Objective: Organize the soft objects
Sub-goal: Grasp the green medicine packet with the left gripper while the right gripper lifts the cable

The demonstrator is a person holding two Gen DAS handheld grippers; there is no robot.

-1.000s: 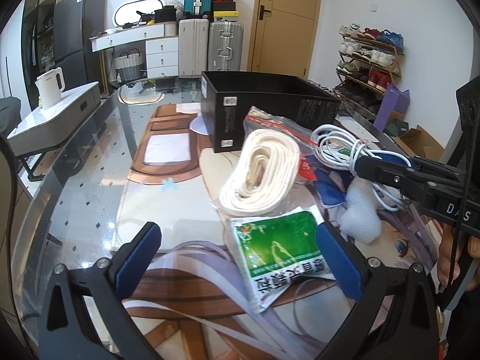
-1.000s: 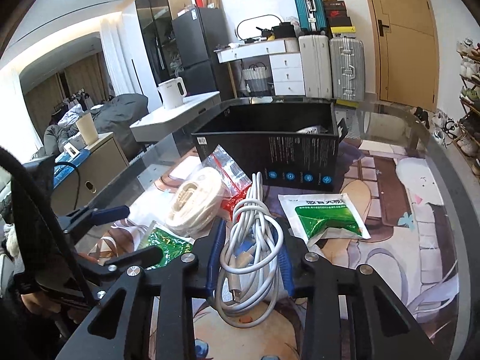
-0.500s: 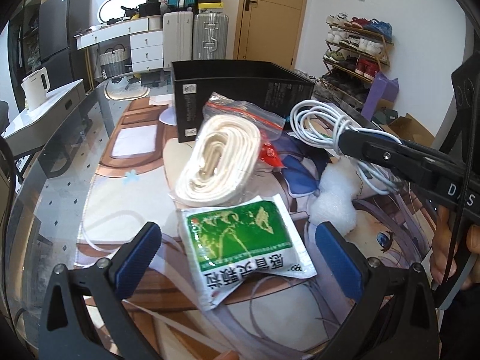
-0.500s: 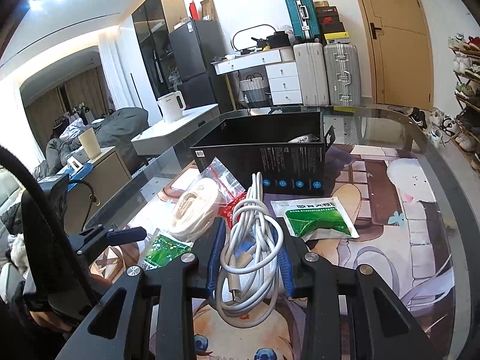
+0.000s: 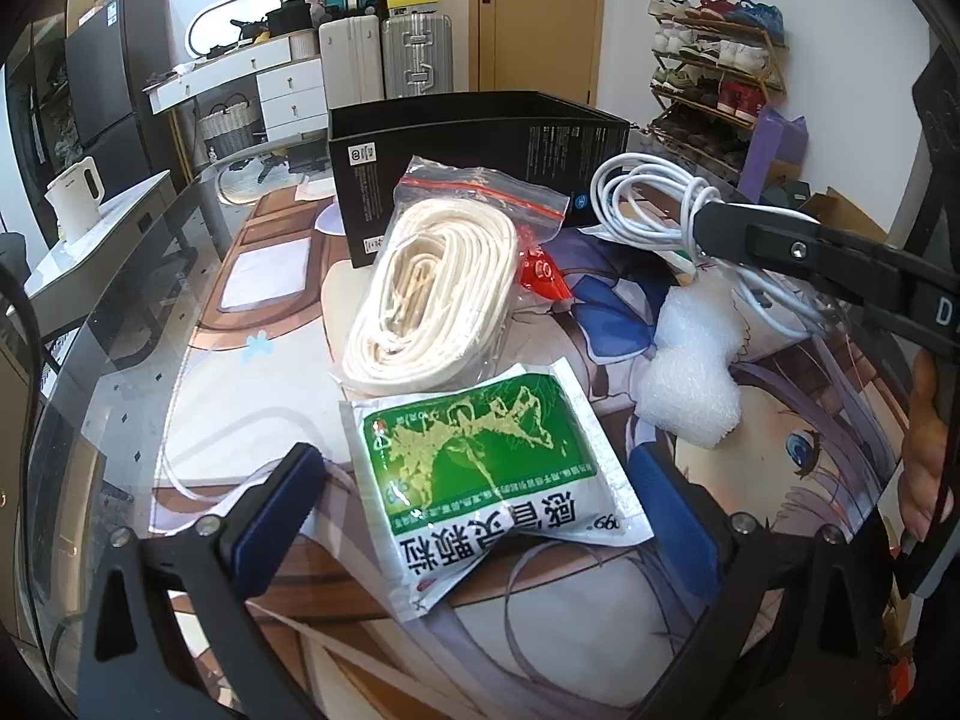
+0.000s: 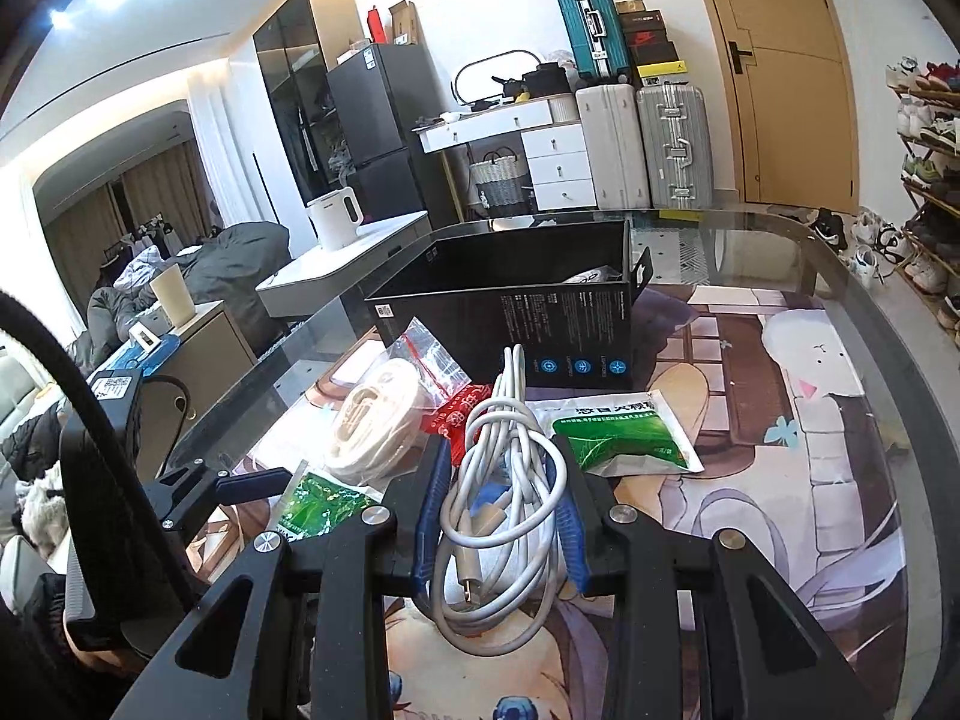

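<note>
A green-and-white sachet [image 5: 480, 456] lies flat on the printed mat, between the blue pads of my left gripper [image 5: 471, 462]. The jaws are closing and the pads stand clear of the sachet's edges. My right gripper [image 6: 501, 468] is shut on a coil of white cable [image 6: 504, 516], held just above the mat. The same cable [image 5: 648, 198] shows at the right in the left wrist view. Behind the sachet lies a cream strap coiled in a zip bag [image 5: 432, 306]. A second green sachet [image 6: 624, 438] lies in front of the open black box [image 6: 510, 306].
A lump of white bubble wrap [image 5: 690, 372] and a red packet [image 5: 543, 276] lie on the mat between the two grippers. The glass table's curved edge [image 5: 120, 324] runs down the left. Suitcases, drawers and a shoe rack stand beyond it.
My left gripper has moved forward over the mat, so the green sachet now lies between its pads, which stand slightly narrower. The right gripper has kept still with the cable.
</note>
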